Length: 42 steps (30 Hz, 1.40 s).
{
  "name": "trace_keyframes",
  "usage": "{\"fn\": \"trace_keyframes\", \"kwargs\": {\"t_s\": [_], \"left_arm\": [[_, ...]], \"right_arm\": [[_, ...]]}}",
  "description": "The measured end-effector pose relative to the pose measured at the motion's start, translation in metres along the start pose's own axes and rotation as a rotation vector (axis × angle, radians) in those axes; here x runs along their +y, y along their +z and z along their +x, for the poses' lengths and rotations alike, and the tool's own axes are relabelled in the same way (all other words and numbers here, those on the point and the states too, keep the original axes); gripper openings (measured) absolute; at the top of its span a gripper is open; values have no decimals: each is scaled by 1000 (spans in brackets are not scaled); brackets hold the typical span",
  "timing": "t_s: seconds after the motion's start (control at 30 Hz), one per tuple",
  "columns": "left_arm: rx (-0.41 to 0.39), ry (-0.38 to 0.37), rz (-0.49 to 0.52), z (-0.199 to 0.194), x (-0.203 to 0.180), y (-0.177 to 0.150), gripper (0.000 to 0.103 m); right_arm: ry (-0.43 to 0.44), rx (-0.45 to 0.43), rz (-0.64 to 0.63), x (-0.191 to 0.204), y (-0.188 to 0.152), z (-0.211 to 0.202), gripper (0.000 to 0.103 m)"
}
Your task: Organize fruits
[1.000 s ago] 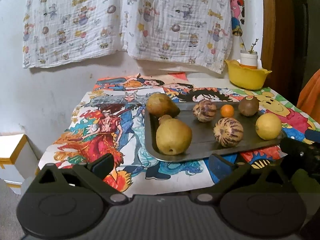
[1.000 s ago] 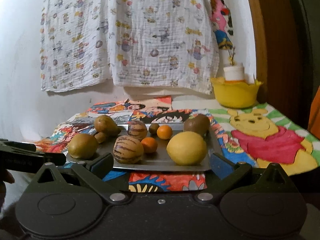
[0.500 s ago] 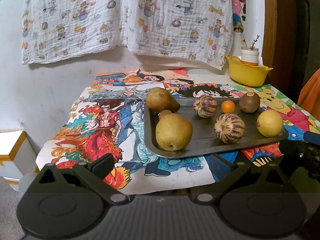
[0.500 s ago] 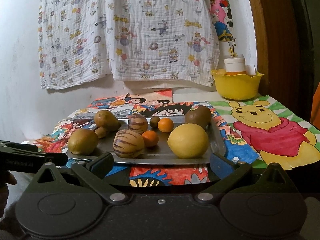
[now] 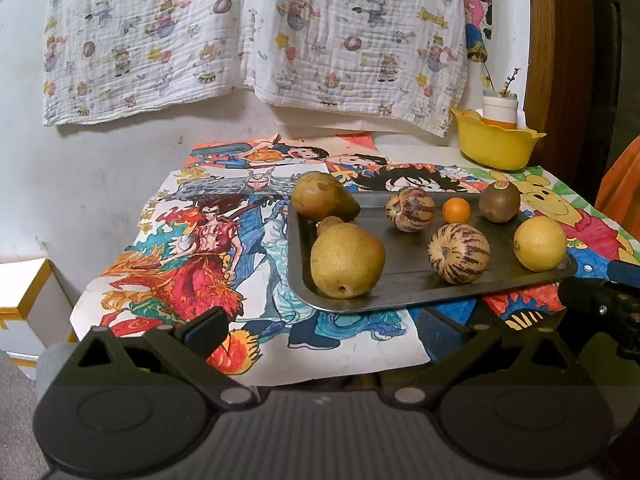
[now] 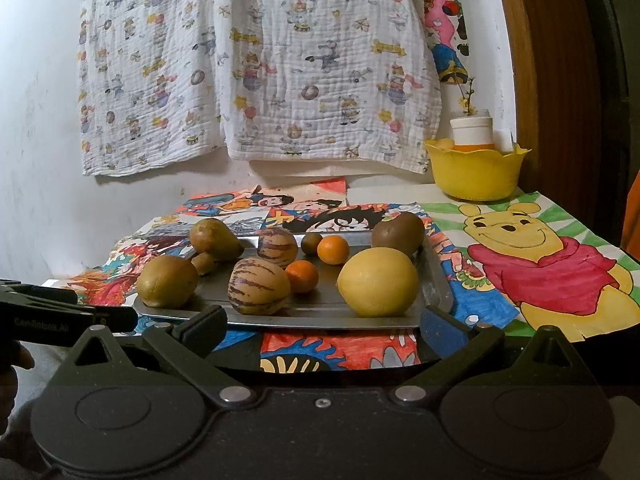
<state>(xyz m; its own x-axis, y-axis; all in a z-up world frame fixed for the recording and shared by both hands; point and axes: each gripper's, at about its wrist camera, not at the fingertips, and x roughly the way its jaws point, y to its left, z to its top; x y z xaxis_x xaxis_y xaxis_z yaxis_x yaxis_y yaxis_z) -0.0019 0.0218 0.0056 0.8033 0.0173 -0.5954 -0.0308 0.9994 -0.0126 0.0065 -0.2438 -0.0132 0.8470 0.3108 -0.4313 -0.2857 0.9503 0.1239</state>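
Note:
A metal tray (image 5: pixel 404 292) (image 6: pixel 434 280) lies on the drawing-covered table and holds several fruits. Two brown pears (image 5: pixel 346 260) (image 6: pixel 168 280) lie at its left end, the farther pear (image 5: pixel 322 196) near the back corner. Two striped melons (image 5: pixel 459 253) (image 6: pixel 259 286), small oranges (image 5: pixel 456 211) (image 6: pixel 333 249), a kiwi (image 5: pixel 499 201) (image 6: pixel 398 233) and a yellow lemon (image 5: pixel 540 243) (image 6: pixel 377 281) fill the remainder. My left gripper (image 5: pixel 324 330) is open, short of the tray's near left corner. My right gripper (image 6: pixel 322 322) is open just before the tray's front edge, facing the lemon.
A yellow bowl (image 5: pixel 496 144) (image 6: pixel 474 174) with a white jar stands at the back right. Patterned cloth hangs on the wall behind. A Pooh drawing (image 6: pixel 540 264) covers the table's right side. A white box (image 5: pixel 24 300) sits low at the left. The left gripper's body (image 6: pixel 60 316) shows at left.
Both grippers have edged slightly closer to the tray and risen a little; the fruits have not moved and both grippers stay open.

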Motion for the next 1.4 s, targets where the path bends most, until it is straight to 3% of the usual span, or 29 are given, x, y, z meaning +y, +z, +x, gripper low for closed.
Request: {"fn": "trace_keyframes", "kwargs": {"t_s": [1.4], "left_arm": [[2, 1, -2, -1, 0, -1, 103]], "right_arm": [[3, -2, -20, 5, -2, -1, 102]]}}
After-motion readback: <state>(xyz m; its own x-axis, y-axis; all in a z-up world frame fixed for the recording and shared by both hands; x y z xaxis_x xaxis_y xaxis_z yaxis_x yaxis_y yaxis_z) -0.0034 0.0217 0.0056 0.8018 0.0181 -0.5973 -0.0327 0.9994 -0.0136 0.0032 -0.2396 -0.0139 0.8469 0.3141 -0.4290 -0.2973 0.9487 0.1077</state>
